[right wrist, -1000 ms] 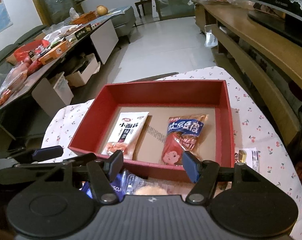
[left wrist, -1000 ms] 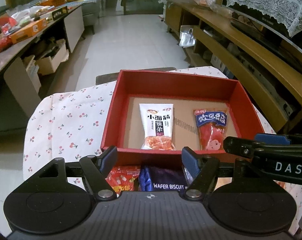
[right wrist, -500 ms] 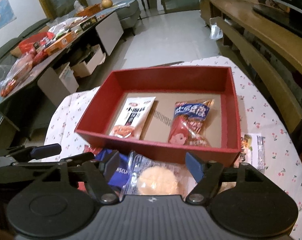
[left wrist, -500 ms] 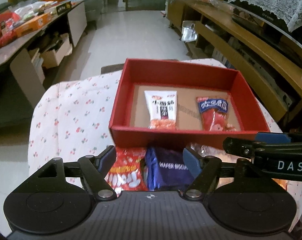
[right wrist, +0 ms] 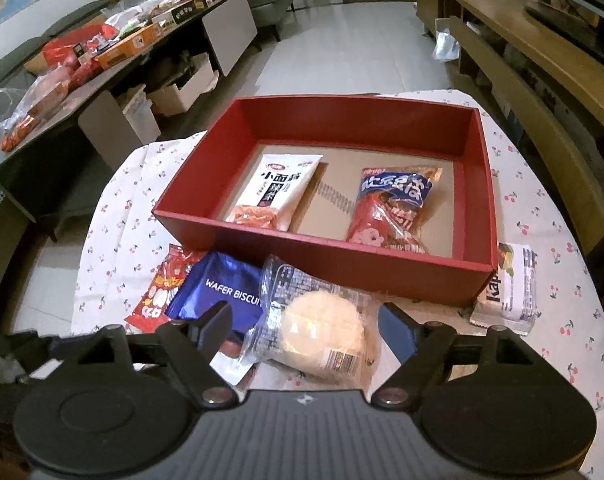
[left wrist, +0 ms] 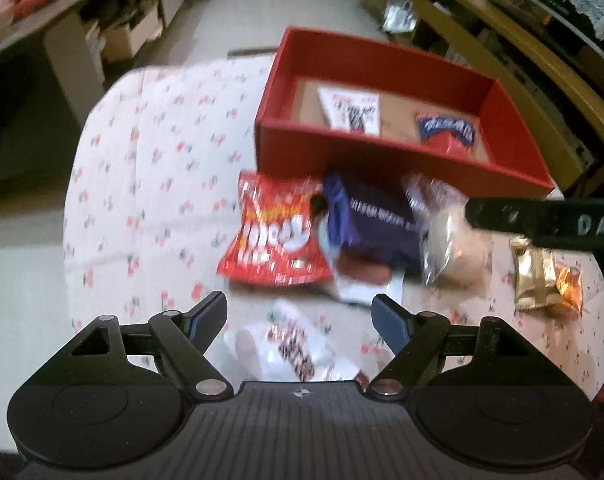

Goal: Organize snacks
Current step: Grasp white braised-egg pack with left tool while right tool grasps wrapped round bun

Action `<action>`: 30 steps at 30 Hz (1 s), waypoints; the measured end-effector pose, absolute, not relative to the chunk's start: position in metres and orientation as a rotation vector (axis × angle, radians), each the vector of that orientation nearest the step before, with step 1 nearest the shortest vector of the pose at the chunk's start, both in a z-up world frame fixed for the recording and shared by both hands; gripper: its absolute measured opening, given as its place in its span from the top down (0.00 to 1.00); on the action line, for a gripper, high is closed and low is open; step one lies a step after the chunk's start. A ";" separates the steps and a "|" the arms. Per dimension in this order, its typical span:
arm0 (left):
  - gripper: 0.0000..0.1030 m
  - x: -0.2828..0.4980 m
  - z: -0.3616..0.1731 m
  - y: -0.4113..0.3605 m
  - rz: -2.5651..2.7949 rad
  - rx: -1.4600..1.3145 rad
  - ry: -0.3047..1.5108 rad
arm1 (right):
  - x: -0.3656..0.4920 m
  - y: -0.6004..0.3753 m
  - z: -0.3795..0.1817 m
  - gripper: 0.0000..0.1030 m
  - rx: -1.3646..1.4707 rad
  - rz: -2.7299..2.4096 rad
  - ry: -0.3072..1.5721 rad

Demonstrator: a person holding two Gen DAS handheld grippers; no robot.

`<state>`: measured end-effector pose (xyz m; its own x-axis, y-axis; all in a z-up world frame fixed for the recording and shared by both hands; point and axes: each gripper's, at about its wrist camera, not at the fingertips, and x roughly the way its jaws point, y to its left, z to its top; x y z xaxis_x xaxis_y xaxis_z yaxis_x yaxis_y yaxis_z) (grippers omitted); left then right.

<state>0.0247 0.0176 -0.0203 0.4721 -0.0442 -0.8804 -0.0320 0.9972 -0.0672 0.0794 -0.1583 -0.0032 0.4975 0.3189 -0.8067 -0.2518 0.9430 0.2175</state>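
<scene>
A red box [right wrist: 321, 252] on the cherry-print cloth holds a white noodle-snack packet [right wrist: 278, 192] and a red-and-blue packet [right wrist: 393, 208]. In front of it lie a red packet [right wrist: 162, 292], a blue wafer biscuit pack [right wrist: 218, 296] and a round cake in clear wrap [right wrist: 321, 328]. My right gripper [right wrist: 305, 316] hangs over the cake, its jaws opening, the pads clear of the wrap. In the blurred left wrist view the box [left wrist: 381, 160] is farther off. My left gripper [left wrist: 300, 308] is opening above a white packet [left wrist: 290, 348] without touching it.
A white bar pack [right wrist: 509, 288] lies right of the box, and a gold packet [left wrist: 541, 280] sits near the cloth's right edge. A cluttered low table [right wrist: 102, 64] stands at the left, wooden shelving [right wrist: 541, 80] at the right, tiled floor beyond.
Both grippers pulled back from the box and tilted down, so the loose snacks before it came into view. Both pairs of jaws widened. The left view shifted left and blurred.
</scene>
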 end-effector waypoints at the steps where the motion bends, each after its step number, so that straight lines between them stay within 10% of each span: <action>1: 0.18 0.023 -0.023 0.019 0.002 -0.087 1.091 | 0.079 -0.158 -0.003 0.21 0.076 0.349 0.993; 30: 0.38 0.032 -0.056 0.001 0.023 -0.019 1.156 | 0.090 -0.180 -0.005 0.20 0.110 0.291 1.019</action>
<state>0.0324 0.0010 -0.0557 0.4025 0.0081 -0.9154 -0.0278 0.9996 -0.0033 0.0899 -0.1803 -0.0053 0.4899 0.2894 -0.8223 -0.1880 0.9562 0.2246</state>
